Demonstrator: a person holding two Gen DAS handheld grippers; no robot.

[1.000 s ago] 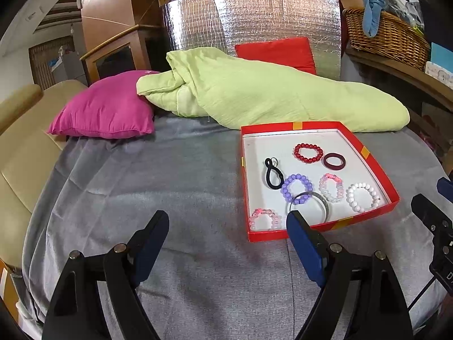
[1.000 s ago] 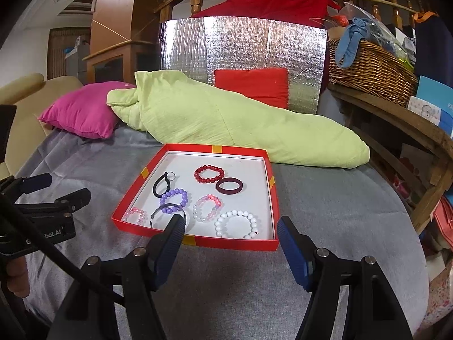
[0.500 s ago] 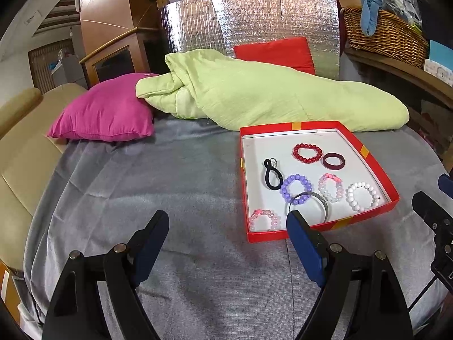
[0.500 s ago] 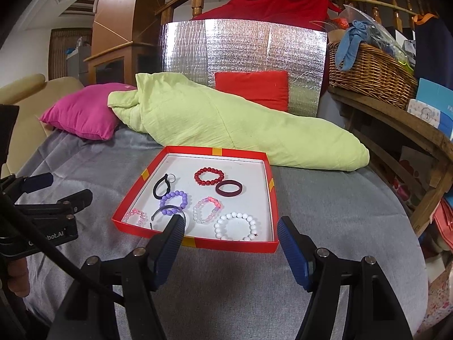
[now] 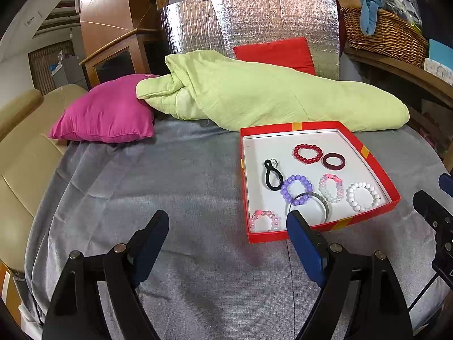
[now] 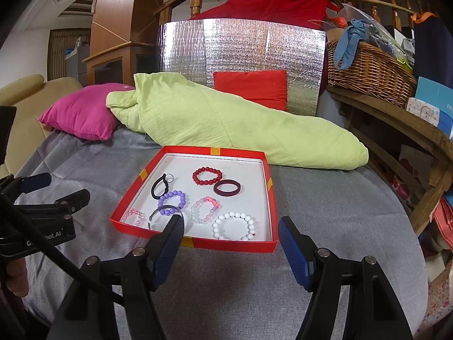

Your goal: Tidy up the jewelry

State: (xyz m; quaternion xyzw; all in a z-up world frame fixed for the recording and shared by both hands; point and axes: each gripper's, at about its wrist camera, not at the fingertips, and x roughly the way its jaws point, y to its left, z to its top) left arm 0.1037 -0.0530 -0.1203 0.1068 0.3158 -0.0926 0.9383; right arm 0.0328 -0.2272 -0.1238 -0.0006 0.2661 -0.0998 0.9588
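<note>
A shallow red tray [image 5: 368, 153] [image 6: 269, 182] with a white floor lies on the grey cloth. In it are several bracelets: red beads [image 5: 307, 153] [image 6: 207, 176], a dark maroon band [image 5: 334, 161] [image 6: 227, 187], purple beads [image 5: 296, 189] [image 6: 172, 203], white beads [image 5: 363, 197] [image 6: 234, 225], two pink-clear ones [image 5: 330, 187] [image 5: 264, 221], a grey bangle [image 5: 311, 202] and a black loop [image 5: 273, 175]. My left gripper [image 5: 228, 239] is open and empty, just short of the tray's near left corner. My right gripper [image 6: 230, 242] is open and empty at the tray's near edge.
A light green quilt [image 5: 254, 96] lies behind the tray, with a magenta cushion [image 5: 107, 116] to its left and a red cushion [image 5: 276, 53] against a silver foil panel [image 6: 240, 51]. A wicker basket [image 6: 368, 70] stands on a wooden shelf at right. A beige sofa [image 5: 22, 153] is at left.
Both views have shifted only slightly; the grippers stay open and nothing in the tray has moved.
</note>
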